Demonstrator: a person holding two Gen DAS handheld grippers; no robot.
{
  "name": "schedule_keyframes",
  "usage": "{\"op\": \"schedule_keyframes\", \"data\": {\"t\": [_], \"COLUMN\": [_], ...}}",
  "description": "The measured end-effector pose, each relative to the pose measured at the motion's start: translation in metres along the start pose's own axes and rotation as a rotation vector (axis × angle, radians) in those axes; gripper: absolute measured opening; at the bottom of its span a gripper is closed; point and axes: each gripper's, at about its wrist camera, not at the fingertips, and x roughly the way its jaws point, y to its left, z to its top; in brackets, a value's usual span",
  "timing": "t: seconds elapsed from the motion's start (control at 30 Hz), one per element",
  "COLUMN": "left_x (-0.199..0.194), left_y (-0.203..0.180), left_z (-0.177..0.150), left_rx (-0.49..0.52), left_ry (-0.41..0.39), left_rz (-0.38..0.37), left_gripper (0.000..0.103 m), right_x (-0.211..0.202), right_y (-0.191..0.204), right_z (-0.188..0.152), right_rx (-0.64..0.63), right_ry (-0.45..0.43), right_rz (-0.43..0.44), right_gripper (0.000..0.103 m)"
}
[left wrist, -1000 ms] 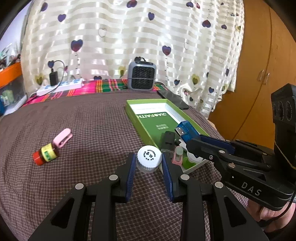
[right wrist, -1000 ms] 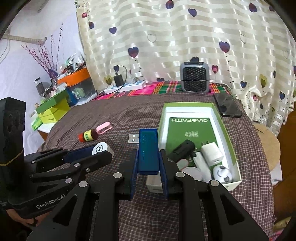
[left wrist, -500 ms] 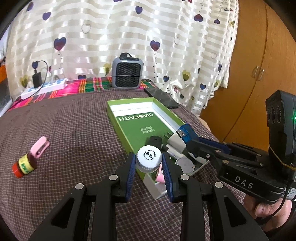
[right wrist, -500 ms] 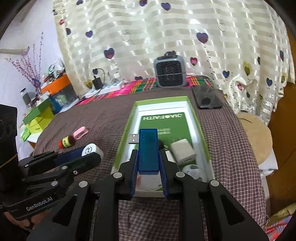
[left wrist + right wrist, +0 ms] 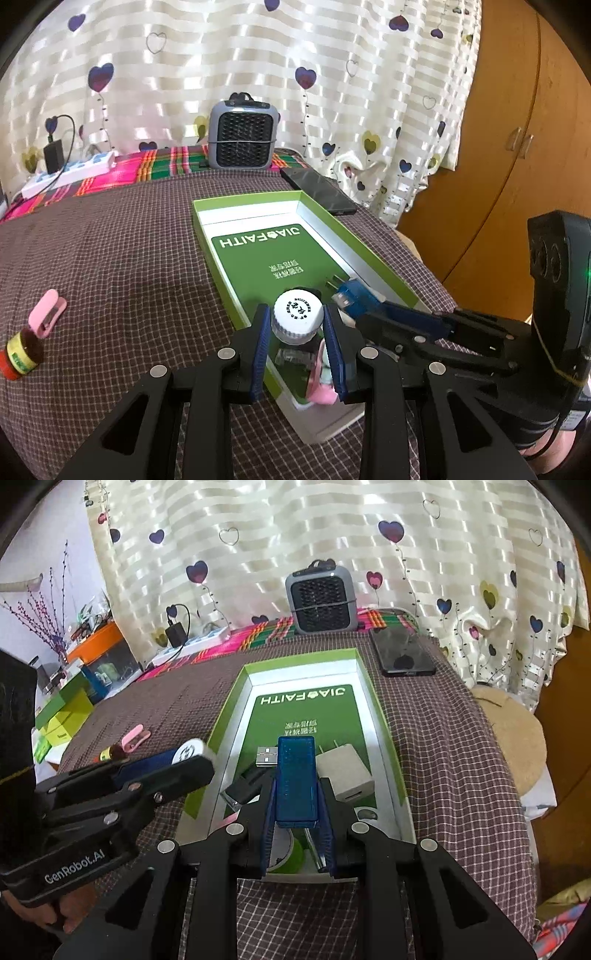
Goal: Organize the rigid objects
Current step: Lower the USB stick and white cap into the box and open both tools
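— Two tongs, what do we hold? From the left wrist?

— Our left tongs (image 5: 297, 330) clamp a white-capped bottle (image 5: 297, 318) over the near end of the green box (image 5: 364, 245); a pink clip (image 5: 47, 312) lies far left on the desk (image 5: 118, 258).

— And the right wrist?

— Our right tongs (image 5: 297, 810) grip a blue USB stick (image 5: 296, 779) above the box's near half, beside a white charger (image 5: 347, 779).

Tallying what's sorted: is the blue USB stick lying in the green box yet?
Not yet. The blue USB stick is clamped between the right gripper fingers, held above the green box.
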Motion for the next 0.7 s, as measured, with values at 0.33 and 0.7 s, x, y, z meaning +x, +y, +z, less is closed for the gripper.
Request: {"op": "schedule_keyframes", "data": {"t": [0.33,0.7], "left_x": [0.022,0.019], "left_y": [0.007,0.007], "left_z": [0.005,0.007], "left_rx": [-0.014,-0.008], "left_ry": [0.027,0.017], "left_rz": [0.022,0.024], "left_gripper": [0.028,0.029], "right_x": [0.019,0.011], "right_y": [-0.002,0.0], "right_z": [0.002,0.004], "right_rx": [-0.006,-0.035], "right_ry": [0.03,-0.016], "right_rz": [-0.012,-0.052], "right_gripper": [0.023,0.035]}}
